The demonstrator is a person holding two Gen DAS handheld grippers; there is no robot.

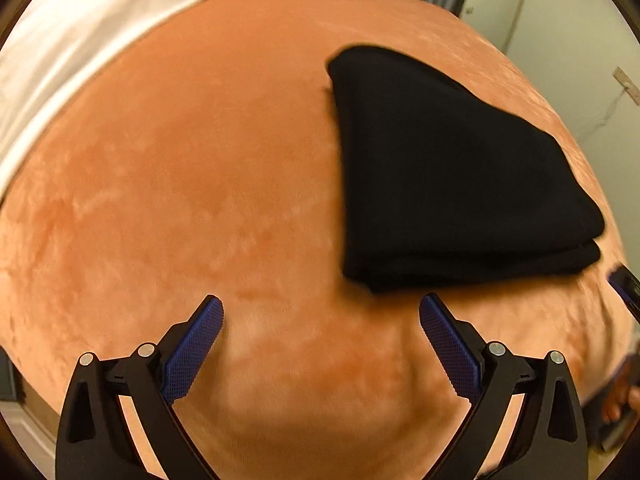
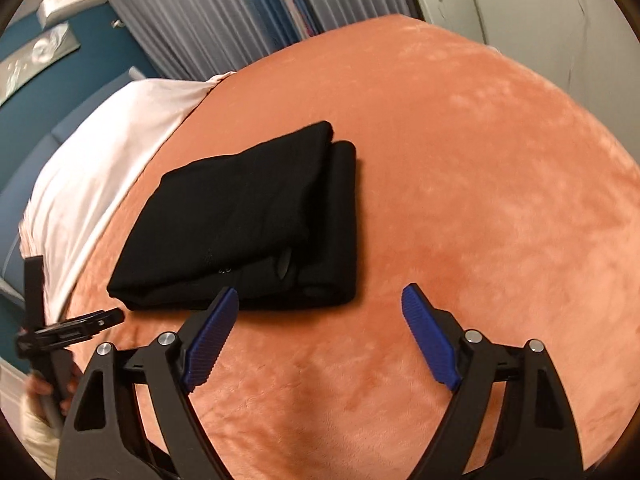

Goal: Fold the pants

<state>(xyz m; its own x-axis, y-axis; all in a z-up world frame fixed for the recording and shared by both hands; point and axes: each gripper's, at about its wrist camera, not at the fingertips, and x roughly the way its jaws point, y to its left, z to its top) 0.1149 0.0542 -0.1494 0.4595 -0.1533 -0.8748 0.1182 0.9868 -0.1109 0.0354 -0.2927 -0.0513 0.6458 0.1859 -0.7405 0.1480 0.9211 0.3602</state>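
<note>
Left wrist view: we see our left gripper (image 1: 321, 312) spread wide with nothing between its blue ribbed pads (image 1: 196, 348), over a plush orange blanket (image 1: 200, 200). The pants (image 1: 452, 176) lie right of centre, black, soft, folded into a thick layered bundle with rounded edges, just beyond the right fingertip and apart from it. A white sheet (image 1: 80, 48) crosses the upper left. At the right edge a dark part of the other tool (image 1: 624, 288) pokes in, with fingers below it.

In the right wrist view our right gripper (image 2: 320, 300) also stands wide and empty; its left fingertip overlaps the pants' (image 2: 240, 216) near edge in the picture, though we cannot tell whether it touches. Grey curtains (image 2: 224, 12) hang at the top, a teal wall (image 2: 48, 92) at the upper left. The left tool and the hand (image 2: 44, 392) holding it show at the lower left.
</note>
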